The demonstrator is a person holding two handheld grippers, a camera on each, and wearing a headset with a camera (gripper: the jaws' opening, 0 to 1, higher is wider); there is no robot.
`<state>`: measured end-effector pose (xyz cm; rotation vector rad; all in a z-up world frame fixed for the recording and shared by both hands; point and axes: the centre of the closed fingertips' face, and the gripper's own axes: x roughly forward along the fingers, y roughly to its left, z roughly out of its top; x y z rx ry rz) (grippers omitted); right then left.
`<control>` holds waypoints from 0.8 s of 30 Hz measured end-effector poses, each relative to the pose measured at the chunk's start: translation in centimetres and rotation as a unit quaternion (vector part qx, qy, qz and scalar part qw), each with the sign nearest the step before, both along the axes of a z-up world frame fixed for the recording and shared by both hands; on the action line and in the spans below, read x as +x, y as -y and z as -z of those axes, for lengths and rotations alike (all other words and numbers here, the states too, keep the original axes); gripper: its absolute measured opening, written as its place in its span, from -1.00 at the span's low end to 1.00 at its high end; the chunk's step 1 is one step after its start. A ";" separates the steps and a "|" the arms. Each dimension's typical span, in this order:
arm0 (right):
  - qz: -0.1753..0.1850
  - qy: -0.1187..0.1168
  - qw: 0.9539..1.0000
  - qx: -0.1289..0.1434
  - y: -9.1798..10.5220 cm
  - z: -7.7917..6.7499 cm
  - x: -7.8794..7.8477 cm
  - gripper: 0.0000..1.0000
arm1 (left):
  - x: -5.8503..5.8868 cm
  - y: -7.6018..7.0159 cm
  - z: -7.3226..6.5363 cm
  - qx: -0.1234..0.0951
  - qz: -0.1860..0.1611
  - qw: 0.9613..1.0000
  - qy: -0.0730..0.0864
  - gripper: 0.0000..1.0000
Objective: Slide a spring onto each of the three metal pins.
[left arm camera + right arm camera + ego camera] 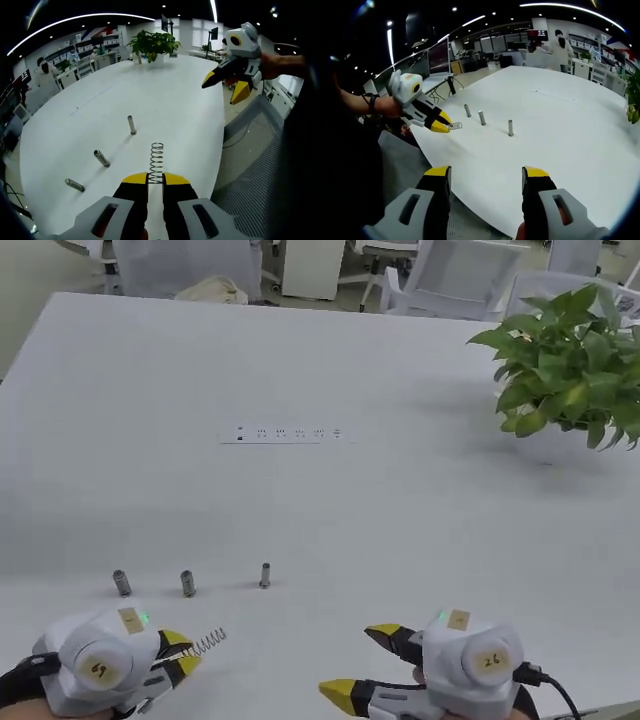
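Two pins sprung, third pin bare; L gripper fingers clamp spring, R gripper fingers apart.

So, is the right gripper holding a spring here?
No: the right gripper stands wide open with nothing between its jaws, while the left gripper pinches the spring.

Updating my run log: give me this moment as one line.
left gripper: shut on spring | right gripper: open | left pin, middle pin: sprung | right pin: bare
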<state>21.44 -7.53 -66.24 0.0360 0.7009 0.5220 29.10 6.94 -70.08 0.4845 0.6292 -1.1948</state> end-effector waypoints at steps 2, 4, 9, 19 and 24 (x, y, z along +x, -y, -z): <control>-0.002 0.000 1.000 0.000 -0.1 0.0 0.0 0.11 | 0.0 -0.2 -0.3 -0.008 -0.009 1.000 -0.003 -0.95; -0.004 0.000 1.000 0.000 -0.2 0.0 0.1 0.11 | 0.0 -0.3 -0.5 -0.008 -0.012 1.000 0.000 -0.95; -0.008 -0.001 1.000 0.001 -0.4 0.0 0.3 0.10 | 0.1 -0.5 -1.1 -0.014 -0.025 1.000 0.002 -0.95; -0.035 0.000 0.999 0.003 -2.2 0.0 0.7 0.09 | -0.4 -0.3 -3.2 -0.039 -0.036 0.999 0.013 -0.95; -0.050 0.002 0.999 0.004 -3.2 -0.1 0.9 0.08 | -0.7 -0.1 -4.4 -0.046 -0.031 0.998 0.023 -0.95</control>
